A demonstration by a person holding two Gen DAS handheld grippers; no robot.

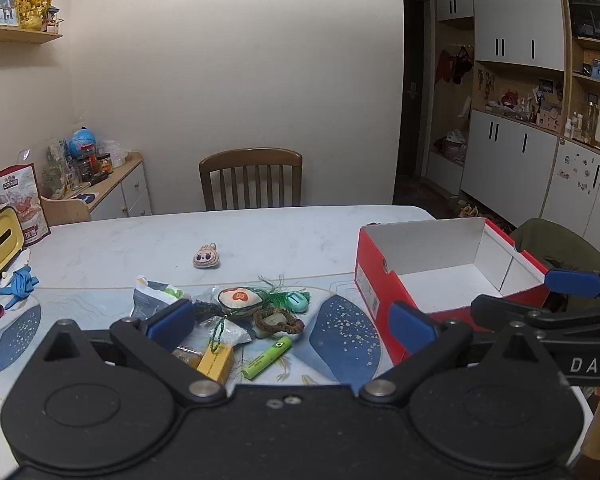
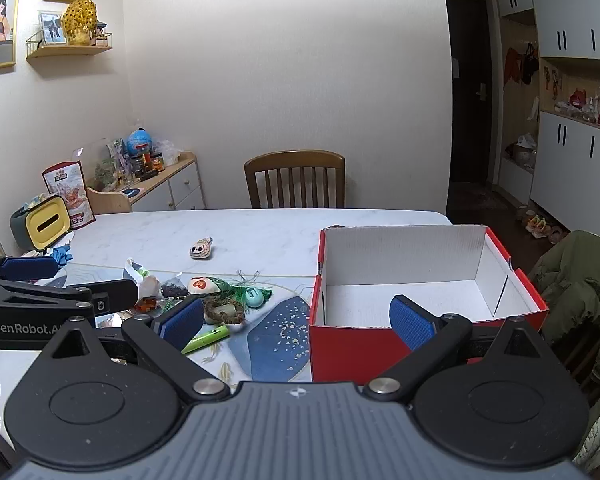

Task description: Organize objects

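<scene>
Red card outside and plain white inside, one open box (image 1: 428, 276) sits on the right of the marble-look table (image 1: 260, 232), nothing in it. From the left wrist view, the left hand-held gripper (image 1: 292, 326) is released, its two blue ribbed pads wide apart and holding nothing, above a small pile near the table's front edge: one green marker (image 1: 267, 357), one yellow carton (image 1: 217, 361), one woven brown ring (image 1: 279, 320), one round cloth pouch (image 1: 239, 297) with an orange patch, one mint case (image 1: 298, 303) with green tassel threads, and one crumpled foil packet (image 1: 152, 298). One plush keychain (image 1: 206, 258) lies apart, further back. One wooden slat-back chair (image 1: 251, 178) stands behind the table. From the right wrist view, the right hand-held gripper (image 2: 296, 322) is likewise released and holds nothing, its left pad over the pile's edge and its right pad in front of the box (image 2: 420, 280); the marker (image 2: 206, 338) lies just left of the box, on a blue speckled mat (image 2: 276, 344). The other gripper's black arm crosses the left side.
</scene>
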